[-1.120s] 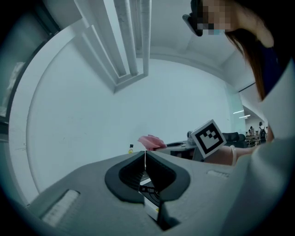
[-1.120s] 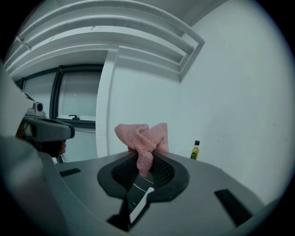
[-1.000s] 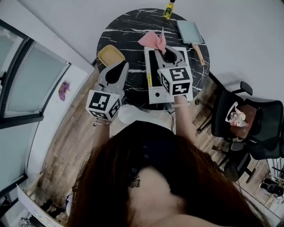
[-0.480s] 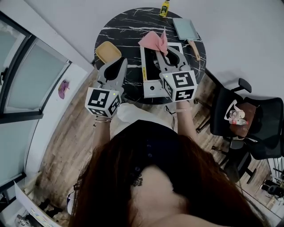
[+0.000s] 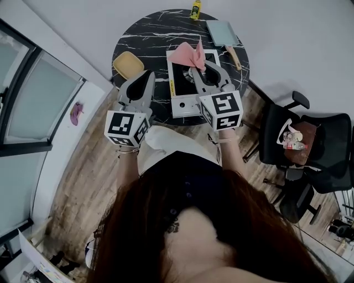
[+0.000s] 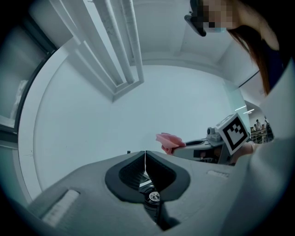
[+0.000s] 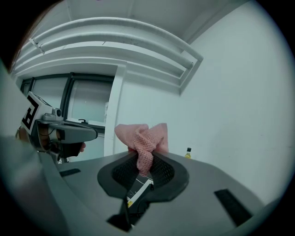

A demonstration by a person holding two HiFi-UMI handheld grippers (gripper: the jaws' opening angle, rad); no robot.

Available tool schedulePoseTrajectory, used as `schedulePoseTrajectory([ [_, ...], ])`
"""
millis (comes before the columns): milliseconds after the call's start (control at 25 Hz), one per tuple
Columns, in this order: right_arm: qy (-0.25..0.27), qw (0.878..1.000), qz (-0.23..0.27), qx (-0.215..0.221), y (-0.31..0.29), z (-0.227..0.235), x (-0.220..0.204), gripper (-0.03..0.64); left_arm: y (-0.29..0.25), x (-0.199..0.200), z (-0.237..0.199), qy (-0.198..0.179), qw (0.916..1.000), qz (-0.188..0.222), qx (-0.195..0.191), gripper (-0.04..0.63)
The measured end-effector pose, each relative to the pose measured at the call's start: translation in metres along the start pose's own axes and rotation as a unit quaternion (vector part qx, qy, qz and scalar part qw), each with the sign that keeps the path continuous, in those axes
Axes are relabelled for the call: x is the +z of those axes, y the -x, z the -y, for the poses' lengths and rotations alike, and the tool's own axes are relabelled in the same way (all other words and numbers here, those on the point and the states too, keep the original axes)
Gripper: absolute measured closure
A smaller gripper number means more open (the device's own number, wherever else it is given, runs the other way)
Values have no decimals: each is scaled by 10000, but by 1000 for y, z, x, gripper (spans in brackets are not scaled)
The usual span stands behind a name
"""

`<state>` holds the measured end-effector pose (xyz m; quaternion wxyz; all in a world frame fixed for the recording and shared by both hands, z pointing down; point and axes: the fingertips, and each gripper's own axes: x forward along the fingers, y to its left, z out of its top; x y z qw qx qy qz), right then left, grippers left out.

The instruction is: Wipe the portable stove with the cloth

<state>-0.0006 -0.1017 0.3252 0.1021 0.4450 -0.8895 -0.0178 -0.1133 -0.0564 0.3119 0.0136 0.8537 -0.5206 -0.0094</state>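
A white portable stove [image 5: 178, 95] sits on the round black marble table [image 5: 144, 38]. My right gripper [image 5: 198, 59] is shut on a pink cloth [image 5: 187, 55], which hangs over the stove's far edge. In the right gripper view the cloth [image 7: 144, 138] bunches up out of the jaws of the right gripper [image 7: 145, 156], and a strip of the stove [image 7: 138, 186] shows below them. My left gripper [image 5: 145, 76] is shut and holds nothing, left of the stove over the table's near edge. The left gripper view points upward: left gripper [image 6: 145, 153], cloth [image 6: 169, 141].
A yellow dish [image 5: 128, 64] lies at the table's left. A teal pan with a wooden handle [image 5: 223, 33] and a yellow bottle [image 5: 195, 9] stand at the back. Black office chairs [image 5: 310, 149] are at the right. A window wall runs along the left.
The right gripper has drawn back a little toward the person with the cloth still held. The head view has shifted, so the table sits further left. The left gripper has hardly moved.
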Motion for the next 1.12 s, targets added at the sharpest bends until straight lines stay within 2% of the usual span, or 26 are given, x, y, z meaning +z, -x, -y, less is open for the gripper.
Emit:
schedulePoseTrajectory([
  [280, -28, 10000, 7, -45, 14, -3, 1, 561, 7, 0, 13, 2, 10000, -26, -88, 580],
  [840, 95, 9995, 69, -281, 22, 0, 13, 561, -8, 2, 27, -15, 9987, 1, -508, 580],
  [1120, 95, 9996, 152, -218, 27, 7, 20, 561, -21, 4, 30, 22, 9990, 10, -444, 580],
])
